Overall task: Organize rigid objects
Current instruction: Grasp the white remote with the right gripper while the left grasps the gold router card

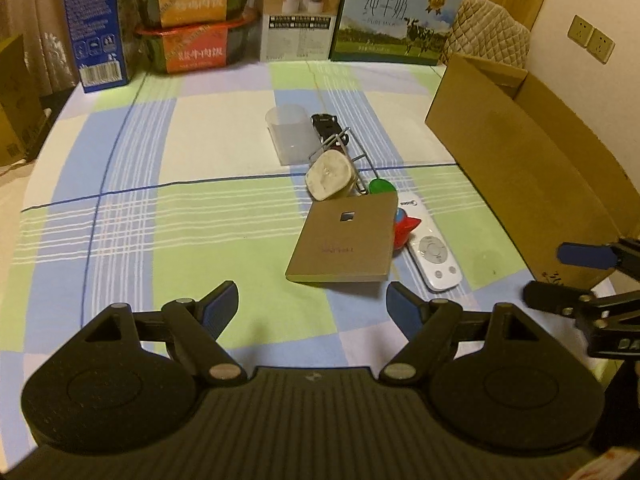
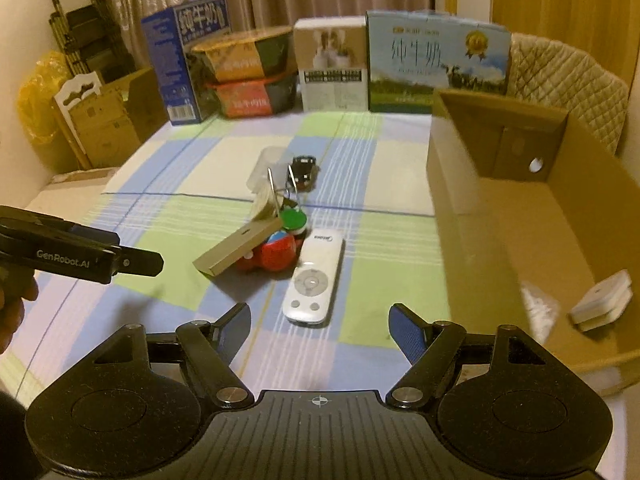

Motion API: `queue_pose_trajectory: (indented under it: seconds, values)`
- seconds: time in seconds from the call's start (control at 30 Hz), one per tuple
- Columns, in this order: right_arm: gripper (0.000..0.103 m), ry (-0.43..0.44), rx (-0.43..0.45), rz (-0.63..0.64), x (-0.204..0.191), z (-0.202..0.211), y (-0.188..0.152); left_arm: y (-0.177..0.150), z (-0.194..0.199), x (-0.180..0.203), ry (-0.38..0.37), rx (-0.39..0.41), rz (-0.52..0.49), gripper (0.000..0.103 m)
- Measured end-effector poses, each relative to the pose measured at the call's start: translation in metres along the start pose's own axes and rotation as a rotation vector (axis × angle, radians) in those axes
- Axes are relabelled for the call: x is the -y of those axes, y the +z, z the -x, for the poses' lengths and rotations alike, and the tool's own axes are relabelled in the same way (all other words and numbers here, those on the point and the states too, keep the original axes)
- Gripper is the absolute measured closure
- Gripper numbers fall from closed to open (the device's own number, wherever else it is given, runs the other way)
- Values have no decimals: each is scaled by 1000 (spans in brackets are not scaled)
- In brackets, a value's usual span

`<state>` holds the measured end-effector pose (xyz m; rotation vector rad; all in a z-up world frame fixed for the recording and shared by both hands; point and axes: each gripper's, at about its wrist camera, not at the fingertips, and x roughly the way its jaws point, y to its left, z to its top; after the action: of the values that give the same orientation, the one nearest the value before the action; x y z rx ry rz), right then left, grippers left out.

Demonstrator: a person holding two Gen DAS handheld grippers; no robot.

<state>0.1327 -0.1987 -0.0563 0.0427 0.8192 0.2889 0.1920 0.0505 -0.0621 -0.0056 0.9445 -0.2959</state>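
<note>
Checked cloth (image 1: 200,152) in green, blue and cream is seen covering the table in the left wrist view. Along the far edge are ranged a blue carton (image 1: 96,28), two stacked food bowls (image 1: 192,20), a white box (image 1: 300,16) and a milk carton (image 1: 396,16). At the right edge an open cardboard box (image 1: 532,168) is set. Near the middle a cluster is recorded: a clear plastic cup (image 1: 290,132), a black toy car (image 1: 326,124) just beside it, a wire clip (image 1: 352,152), a cream plug-like piece (image 1: 330,174), a green cap (image 1: 382,187), a tilted flat tan box (image 1: 346,240) resting against a red toy (image 1: 406,232), and a white remote (image 1: 432,252) beside the toy. The left gripper (image 1: 312,304) is held released and empty above the near cloth. The right gripper (image 1: 560,276) is seen at the right edge, likewise parted.

From the right wrist view, the same cloth (image 2: 380,264) is shown. The remote (image 2: 314,276) lies ahead of the right gripper (image 2: 320,328), whose fingers are spread with nothing between them. The tan box (image 2: 236,250) is propped on the red toy (image 2: 276,254); the green cap (image 2: 292,218), wire clip (image 2: 282,188) and toy car (image 2: 303,170) lie beyond. Inside the cardboard box (image 2: 460,184) a white item (image 2: 602,300) is already placed. The left gripper (image 2: 158,262) enters from the left, held by a hand (image 2: 16,304).
</note>
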Motion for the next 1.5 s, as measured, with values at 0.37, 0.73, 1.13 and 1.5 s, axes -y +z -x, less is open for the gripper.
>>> queue_pose_trajectory:
  seconds: [0.37, 0.73, 1.13, 1.5]
  values:
    - [29, -20, -91, -49, 7, -78, 5, 12, -45, -9, -35, -35, 11, 25]
    - [37, -24, -123, -43, 7, -107, 7, 19, -62, -11, -61, -48, 16, 25]
    - [65, -41, -116, -4, 7, -105, 5, 25, -68, -3, -104, -39, 42, 19]
    - [65, -70, -117, -17, 21, -89, -4, 28, -99, 1, -122, -86, 78, 17]
